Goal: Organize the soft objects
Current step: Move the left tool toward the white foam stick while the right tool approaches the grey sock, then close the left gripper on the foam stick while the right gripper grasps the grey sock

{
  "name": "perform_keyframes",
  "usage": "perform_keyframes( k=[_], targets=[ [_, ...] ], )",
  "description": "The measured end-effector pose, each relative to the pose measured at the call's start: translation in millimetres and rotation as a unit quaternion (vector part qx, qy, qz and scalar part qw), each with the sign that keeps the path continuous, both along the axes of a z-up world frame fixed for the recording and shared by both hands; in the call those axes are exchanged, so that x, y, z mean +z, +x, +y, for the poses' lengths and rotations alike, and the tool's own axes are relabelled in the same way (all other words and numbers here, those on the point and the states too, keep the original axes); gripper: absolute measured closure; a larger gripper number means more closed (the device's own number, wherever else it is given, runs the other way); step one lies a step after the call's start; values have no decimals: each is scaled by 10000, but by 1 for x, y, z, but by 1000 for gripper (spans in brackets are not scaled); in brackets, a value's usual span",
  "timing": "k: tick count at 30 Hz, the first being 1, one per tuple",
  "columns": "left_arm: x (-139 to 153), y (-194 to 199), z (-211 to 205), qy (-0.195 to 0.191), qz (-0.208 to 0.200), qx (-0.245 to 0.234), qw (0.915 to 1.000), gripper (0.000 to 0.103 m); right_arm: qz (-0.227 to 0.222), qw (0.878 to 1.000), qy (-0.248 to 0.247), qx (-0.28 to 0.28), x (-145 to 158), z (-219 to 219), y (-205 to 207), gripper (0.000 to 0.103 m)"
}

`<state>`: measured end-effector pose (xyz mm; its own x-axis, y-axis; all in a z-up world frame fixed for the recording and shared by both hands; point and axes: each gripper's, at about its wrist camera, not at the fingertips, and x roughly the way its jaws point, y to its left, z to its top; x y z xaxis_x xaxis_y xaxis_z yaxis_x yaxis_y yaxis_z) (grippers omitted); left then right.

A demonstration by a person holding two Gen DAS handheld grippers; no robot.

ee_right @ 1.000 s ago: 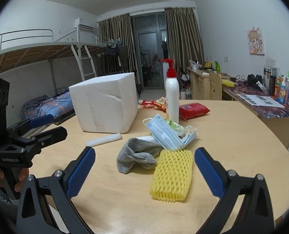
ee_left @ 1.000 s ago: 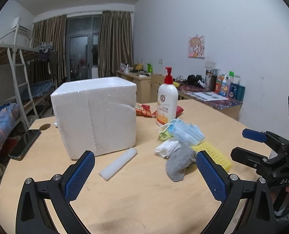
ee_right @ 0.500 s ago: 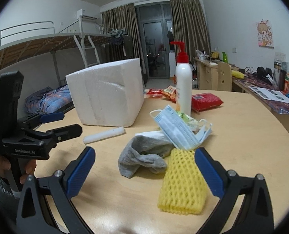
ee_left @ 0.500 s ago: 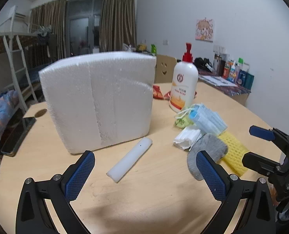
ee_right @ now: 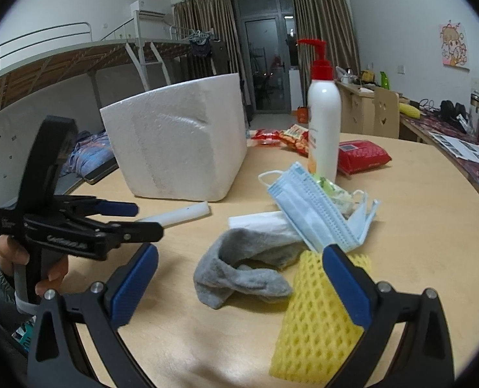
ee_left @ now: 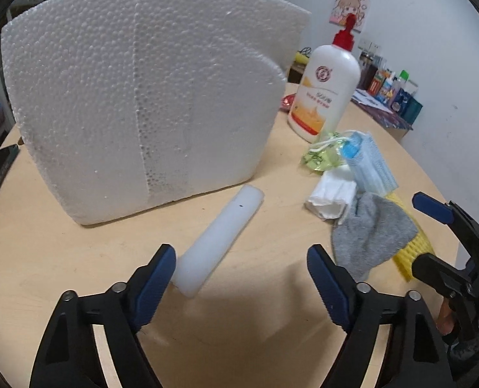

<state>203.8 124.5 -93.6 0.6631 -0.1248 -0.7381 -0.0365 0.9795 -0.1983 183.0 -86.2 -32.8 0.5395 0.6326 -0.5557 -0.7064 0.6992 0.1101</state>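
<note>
Left gripper [ee_left: 241, 266]: jaws closing, not yet gripping; near end of the foam tube [ee_left: 218, 242] sits between them, touching the left pad, lying flat on the counter [ee_left: 77, 278]. Beyond the tube: foam box [ee_left: 142, 97], upright. Right of the jaws: grey sock [ee_left: 372, 236], then folded tissue [ee_left: 331, 197], blue mask [ee_left: 368, 165], pump bottle [ee_left: 323, 93] farthest.

Right gripper [ee_right: 239, 274]: jaws wide open, holding nothing. Sock lies between them, just ahead. Yellow mesh sleeve [ee_right: 313, 323] is under and partly behind the right jaw. Mask leans past it, bottle behind that. A hand [ee_right: 19, 258] holds the left gripper, seen off to the left.
</note>
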Motion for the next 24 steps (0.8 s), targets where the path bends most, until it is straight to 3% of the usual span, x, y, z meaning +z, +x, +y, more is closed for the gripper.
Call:
perform_keyframes(
  k=[7,13,19,24],
  targets=[
    [-1,7,6,301,108,-125,9994,24,22,9998,-177,85,-2,11,1,0],
    [-9,17,5,463,238,-379,9979,35,71,9996,-274,81,-4,19,4,0],
    [-14,23,18,368,349,-304,9982,46,177,9996,-229,67,-4,19,7,0],
    [-14,20,17,547,325,-308,9975,57,146,9992,-354,81,-5,23,5,0]
  ],
)
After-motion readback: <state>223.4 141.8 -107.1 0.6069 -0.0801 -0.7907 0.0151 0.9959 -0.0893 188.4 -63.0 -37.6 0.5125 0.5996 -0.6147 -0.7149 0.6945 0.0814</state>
